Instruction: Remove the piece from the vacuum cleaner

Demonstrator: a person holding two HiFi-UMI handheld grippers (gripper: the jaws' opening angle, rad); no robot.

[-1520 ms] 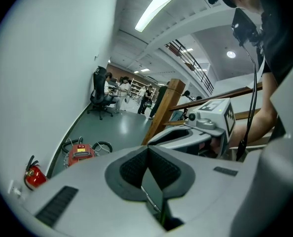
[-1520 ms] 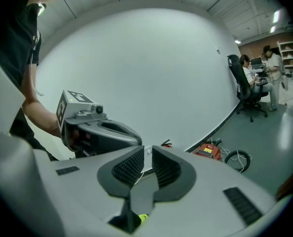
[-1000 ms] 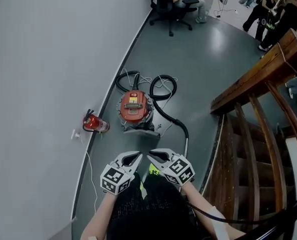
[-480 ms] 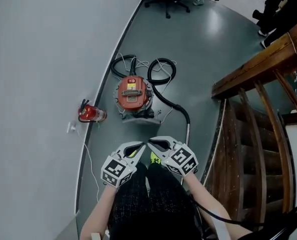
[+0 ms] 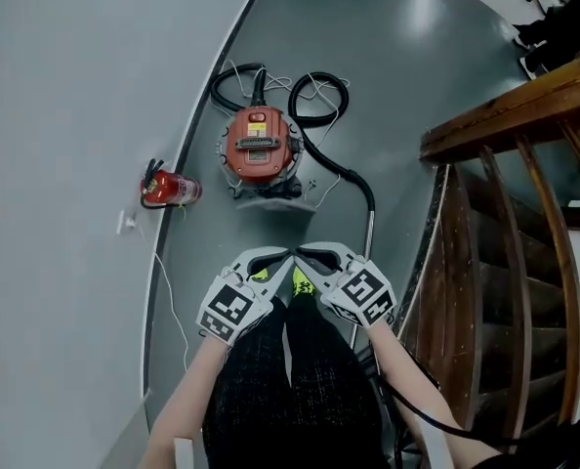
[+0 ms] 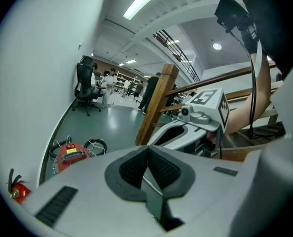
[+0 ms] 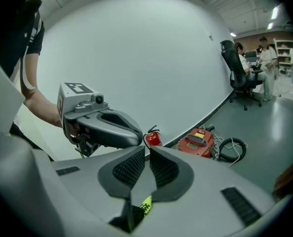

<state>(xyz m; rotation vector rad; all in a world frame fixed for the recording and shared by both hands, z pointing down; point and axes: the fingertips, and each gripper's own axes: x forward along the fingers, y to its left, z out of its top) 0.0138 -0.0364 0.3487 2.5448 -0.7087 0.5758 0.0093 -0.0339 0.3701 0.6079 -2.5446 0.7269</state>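
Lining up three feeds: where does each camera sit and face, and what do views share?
Head view: on the person's head, steeply down at the floor; forearms, left gripper, right gripper show.
Left gripper view: on that gripper, along shut jaws over the floor; right gripper shows.
Right gripper view: likewise, along empty jaws just closed to a slit, toward the wall; left gripper shows.
All share the vacuum cleaner.
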